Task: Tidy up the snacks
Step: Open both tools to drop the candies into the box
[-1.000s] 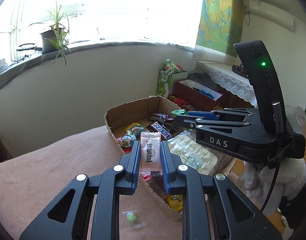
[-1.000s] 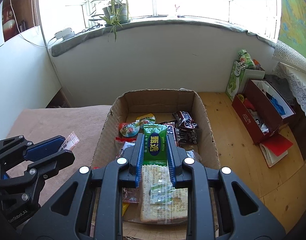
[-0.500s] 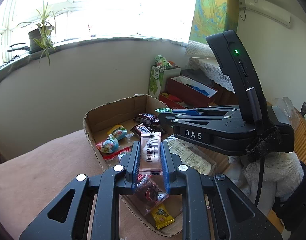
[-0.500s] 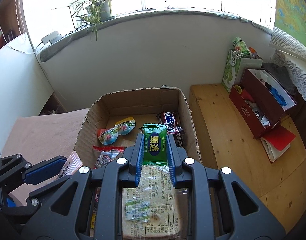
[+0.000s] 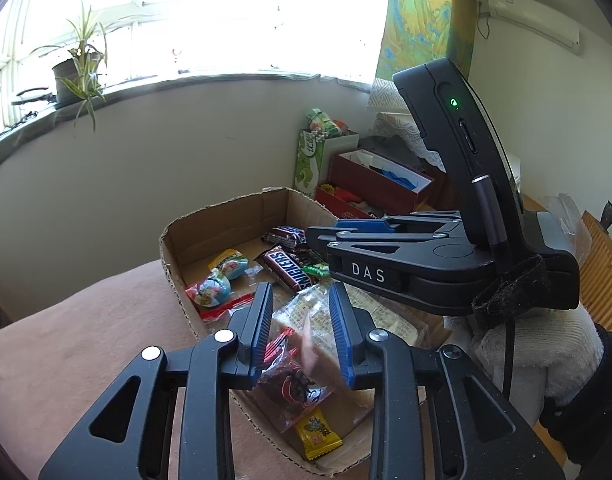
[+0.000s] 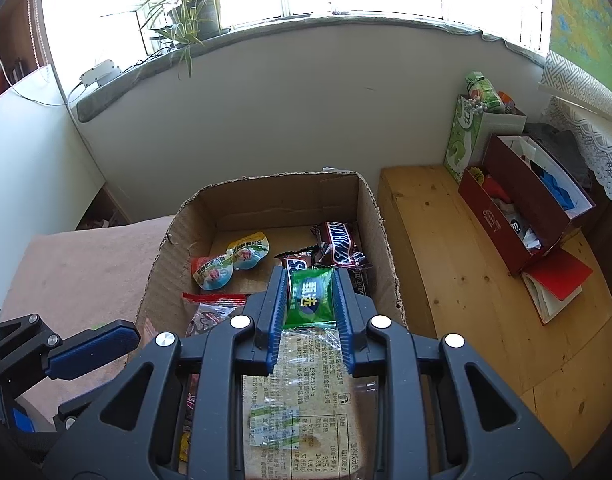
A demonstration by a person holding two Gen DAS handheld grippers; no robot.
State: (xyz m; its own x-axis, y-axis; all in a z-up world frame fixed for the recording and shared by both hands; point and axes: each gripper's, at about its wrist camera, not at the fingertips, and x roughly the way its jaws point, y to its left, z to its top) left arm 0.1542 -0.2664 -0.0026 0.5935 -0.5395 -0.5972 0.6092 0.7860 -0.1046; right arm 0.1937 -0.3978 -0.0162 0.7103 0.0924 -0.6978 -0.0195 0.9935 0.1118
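Green snack packet [image 6: 310,299]: sits between the pads of the right tool [image 6: 310,300], whose jaws are opening; narrow gap, pads close against the packet's sides, above the cardboard box [image 6: 173,248]. Pink snack packet [image 5: 308,346]: blurred, between the jaws of the left tool [image 5: 301,320], which are opening and no longer press on it; it hangs loose over the near end of the box. Box contents: large clear cracker pack [image 6: 301,396] under the right tool, two chocolate bars [image 6: 338,240] at the far right, two round jelly cups [image 6: 229,262] at the left, a clear bag with a red strip [image 6: 213,304], a small yellow sachet [image 5: 318,434]. Box stands on a brown-covered surface [image 5: 85,340], beside a wooden desk [image 6: 458,280] bearing a red box [image 6: 518,216] and a green carton [image 6: 462,136]. Potted plant [image 6: 189,12] on the windowsill.
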